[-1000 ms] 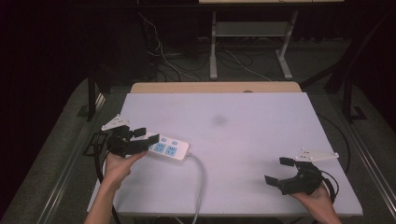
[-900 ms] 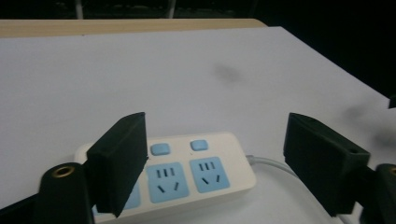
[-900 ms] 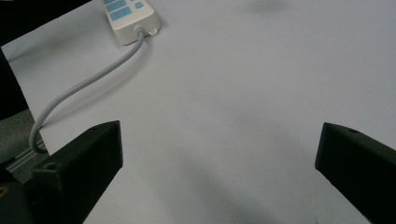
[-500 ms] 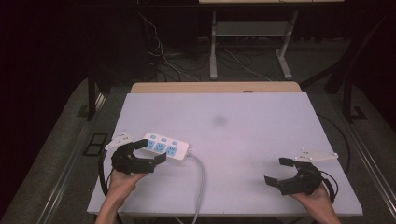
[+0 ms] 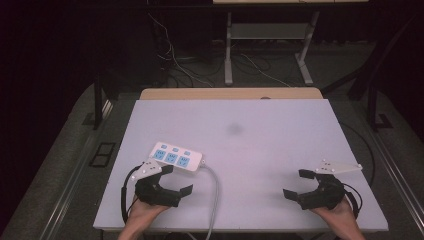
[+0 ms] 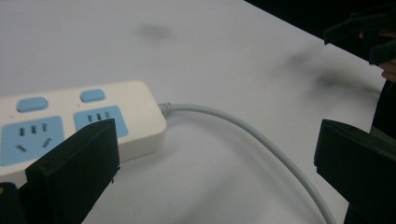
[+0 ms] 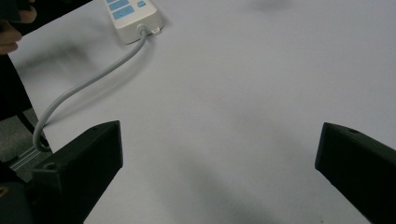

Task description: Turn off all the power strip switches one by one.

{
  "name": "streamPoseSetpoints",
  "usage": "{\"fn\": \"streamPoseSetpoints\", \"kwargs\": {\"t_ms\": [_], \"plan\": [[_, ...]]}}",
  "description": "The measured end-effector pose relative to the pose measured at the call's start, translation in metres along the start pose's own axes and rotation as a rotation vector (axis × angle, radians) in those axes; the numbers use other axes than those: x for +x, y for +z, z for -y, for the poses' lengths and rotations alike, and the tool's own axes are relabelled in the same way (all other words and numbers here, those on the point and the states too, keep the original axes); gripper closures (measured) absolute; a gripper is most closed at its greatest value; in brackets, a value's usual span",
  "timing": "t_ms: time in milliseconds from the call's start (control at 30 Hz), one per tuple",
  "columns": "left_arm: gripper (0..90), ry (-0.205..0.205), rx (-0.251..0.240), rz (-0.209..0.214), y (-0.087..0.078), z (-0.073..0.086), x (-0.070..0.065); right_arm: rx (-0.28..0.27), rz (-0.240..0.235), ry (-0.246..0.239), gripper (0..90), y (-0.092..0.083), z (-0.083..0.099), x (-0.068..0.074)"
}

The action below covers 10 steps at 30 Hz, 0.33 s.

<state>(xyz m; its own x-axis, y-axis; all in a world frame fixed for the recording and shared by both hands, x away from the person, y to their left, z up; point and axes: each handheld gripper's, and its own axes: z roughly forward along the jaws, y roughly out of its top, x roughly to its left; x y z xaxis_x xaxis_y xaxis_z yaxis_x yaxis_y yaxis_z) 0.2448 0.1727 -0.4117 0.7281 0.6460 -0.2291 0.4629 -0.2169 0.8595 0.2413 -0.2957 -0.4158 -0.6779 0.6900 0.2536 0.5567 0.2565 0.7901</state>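
Left gripper (image 5: 176, 179) spread wide, jaws having just opened, nothing pinched. Power strip (image 5: 177, 156) lies just ahead of its left jaw on the tabletop (image 5: 260, 150), cord (image 5: 215, 195) trailing back between jaws. Right gripper (image 5: 302, 183) spread, empty, well apart.

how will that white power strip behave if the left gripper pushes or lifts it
The power strip lies flat and boxy on the table, so it should slide rather than roll or tip. Its hard, smooth-looking plastic shell may slip between the pads. The cable curves loosely off the near edge, so it will probably drag and tug that end if lifted.
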Motion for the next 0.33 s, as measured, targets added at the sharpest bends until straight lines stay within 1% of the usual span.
{"fn": "streamPoseSetpoints", "kwargs": {"t_ms": [67, 100, 167, 333], "plan": [[0.0, -0.003, 0.003, 0.011, 0.003, 0.004, -0.001, 0.000, -0.001, 0.001, 0.7, 0.000, 0.000, 0.000], [0.0, 0.003, 0.016, 0.014, 0.005, 0.005, 0.000, 0.000, -0.002, 0.001, 0.7, 0.000, 0.000, 0.000], [0.0, 0.008, 0.033, 0.012, 0.009, 0.007, 0.000, -0.001, -0.004, 0.001, 0.7, 0.000, 0.000, 0.001], [0.0, 0.000, 0.042, 0.008, 0.012, 0.010, 0.002, 0.000, -0.008, -0.002, 0.7, 0.000, 0.000, 0.002]]}}
